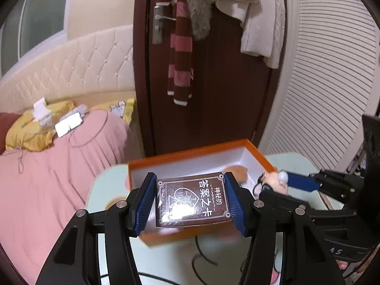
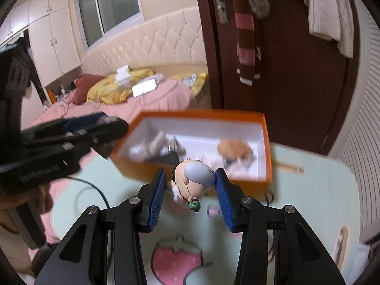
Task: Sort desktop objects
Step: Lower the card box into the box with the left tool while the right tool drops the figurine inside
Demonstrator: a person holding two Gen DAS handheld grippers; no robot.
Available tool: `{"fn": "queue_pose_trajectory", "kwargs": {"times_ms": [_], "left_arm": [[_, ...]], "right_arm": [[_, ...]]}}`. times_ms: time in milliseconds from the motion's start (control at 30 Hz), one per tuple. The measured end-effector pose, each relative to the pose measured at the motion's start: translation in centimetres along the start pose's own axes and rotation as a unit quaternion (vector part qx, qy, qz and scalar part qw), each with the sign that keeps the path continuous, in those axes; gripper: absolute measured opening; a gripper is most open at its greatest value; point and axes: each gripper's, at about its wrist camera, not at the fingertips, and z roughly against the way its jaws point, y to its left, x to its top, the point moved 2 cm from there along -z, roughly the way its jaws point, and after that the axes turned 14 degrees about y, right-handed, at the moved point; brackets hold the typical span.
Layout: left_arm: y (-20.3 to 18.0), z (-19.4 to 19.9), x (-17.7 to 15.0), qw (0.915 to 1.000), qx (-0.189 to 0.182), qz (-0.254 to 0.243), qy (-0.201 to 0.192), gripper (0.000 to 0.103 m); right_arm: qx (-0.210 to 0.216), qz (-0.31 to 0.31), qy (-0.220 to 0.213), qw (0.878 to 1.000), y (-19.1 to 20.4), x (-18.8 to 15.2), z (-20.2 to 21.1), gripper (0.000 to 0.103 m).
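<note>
Both grippers carry their finds above the orange box point(image 2: 267, 142) on a pale green table point(image 2: 315, 190).

The left gripper point(image 1: 190, 197) has its blue pads clamped on the two long edges of a dark card box point(image 1: 193, 199), held over the near end of the orange box. It looks light and stiff, though its glossy face may slip, so the edges are the sound hold. The right gripper point(image 2: 190, 187), jaws partly closed, pinches a small big-headed figurine point(image 2: 192, 178) at its rounded head, just before the orange box's near wall (hard plastic, probably light, with thin limbs best left alone).
</note>
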Motion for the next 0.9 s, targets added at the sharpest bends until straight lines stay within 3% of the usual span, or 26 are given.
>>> {"fn": "queue_pose_trajectory", "kwargs": {"times_ms": [200,367,800,900], "left_arm": [[1.2,-2.5,2.9,0.9999,0.01,0.012,-0.002,0.056],[1.8,-5.3,3.5,0.9995,0.007,0.022,0.019,0.056],[2.4,-9.8,2.8,0.9968,0.024,0.022,0.072,0.057],[2.4,-10.4,2.5,0.9959,0.031,0.021,0.083,0.067]], "right_arm": [[-0.019,0.01,-0.027,0.999,-0.4,4.4,-0.2,0.044],[-0.023,-0.001,-0.018,1.0,-1.1,6.5,-2.5,0.044],[-0.016,-0.024,0.037,0.999,-3.0,6.6,-7.6,0.044],[-0.011,-0.033,0.04,0.999,-3.4,6.6,-7.9,0.044]]}}
